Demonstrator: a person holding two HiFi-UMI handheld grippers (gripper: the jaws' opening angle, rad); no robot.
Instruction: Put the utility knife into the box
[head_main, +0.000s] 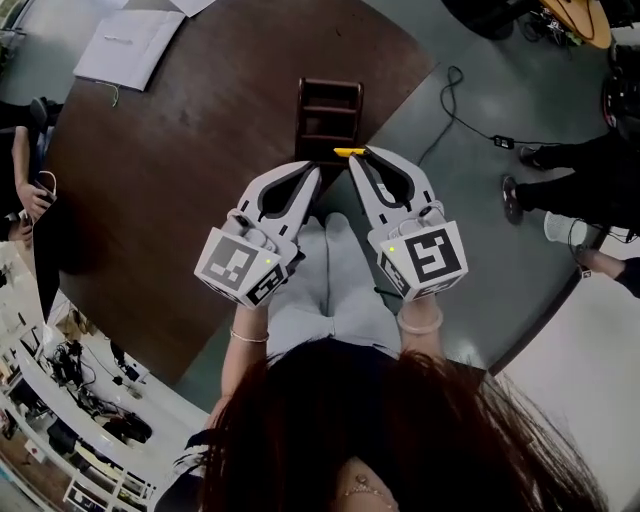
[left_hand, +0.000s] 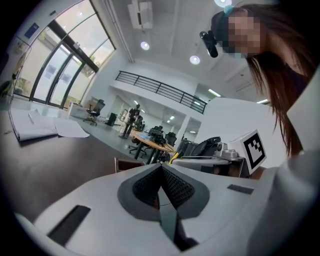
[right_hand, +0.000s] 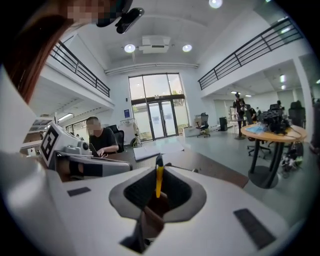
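Nearest, pale trousers (head_main: 330, 262) on the person's lap, with both tongs held above them side by side. Left tongs (head_main: 312, 170): white shell with a marker cube at the near end, jaws clenched together with nothing between them. Right tongs (head_main: 363, 155): same build, just right of the left pair, jaws clenched on the utility knife (head_main: 345, 152). The knife is slim and yellow with a dark tip. It is held edge-on between the pads, and in the head view its end juts left past the jaw tips. It hangs in the air by the near edge of the tabletop (head_main: 180, 170), short of the box (head_main: 328, 118) and not in it. The tabletop is dark brown and rounded. The box is dark brown and rectangular, and stands on the tabletop just beyond both jaw tips. Far left on the tabletop lie white papers (head_main: 130, 45). To the right is grey floor (head_main: 480, 230) with a black cable (head_main: 470, 122).
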